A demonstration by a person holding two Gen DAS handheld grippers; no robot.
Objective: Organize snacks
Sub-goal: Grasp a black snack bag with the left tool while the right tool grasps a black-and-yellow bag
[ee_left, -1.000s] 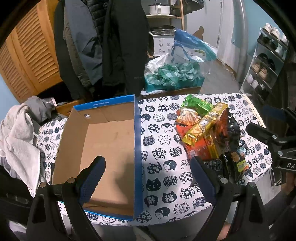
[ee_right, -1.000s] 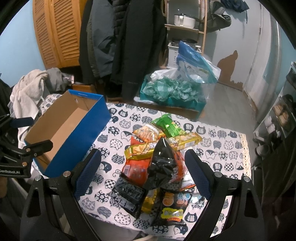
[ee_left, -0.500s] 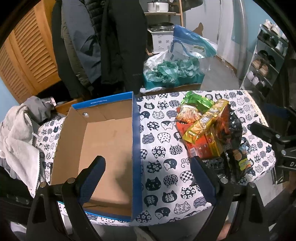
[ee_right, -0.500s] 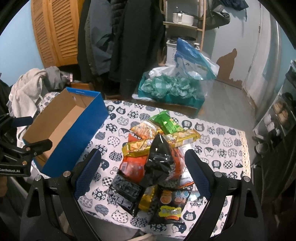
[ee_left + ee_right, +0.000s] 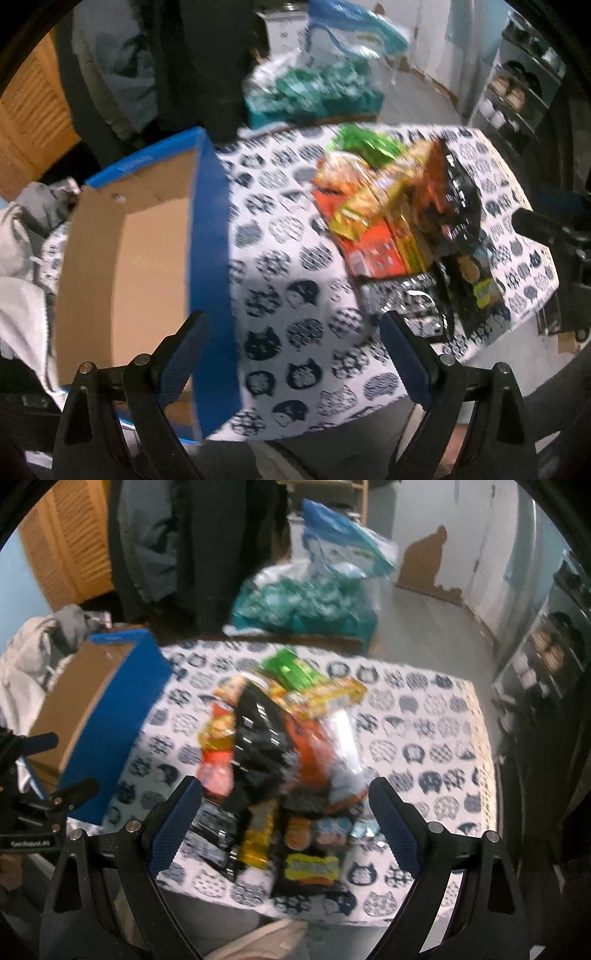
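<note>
Left tongs [image 5: 291, 354] and right tongs [image 5: 284, 819] — both spread wide, holding nothing — above the bench [image 5: 436, 716]; snack pile [image 5: 280, 746] right of blue box [image 5: 210, 236].

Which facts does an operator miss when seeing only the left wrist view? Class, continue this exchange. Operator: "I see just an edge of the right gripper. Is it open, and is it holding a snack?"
Observer: In the right wrist view, the right gripper is open and holds nothing. It hovers over the near end of the snack pile.
Operator: Is anything hidden from me behind the black bag?
Observer: Yes. A silvery pack lies on the pile's right side, against the orange bag next to the black bag.
</note>
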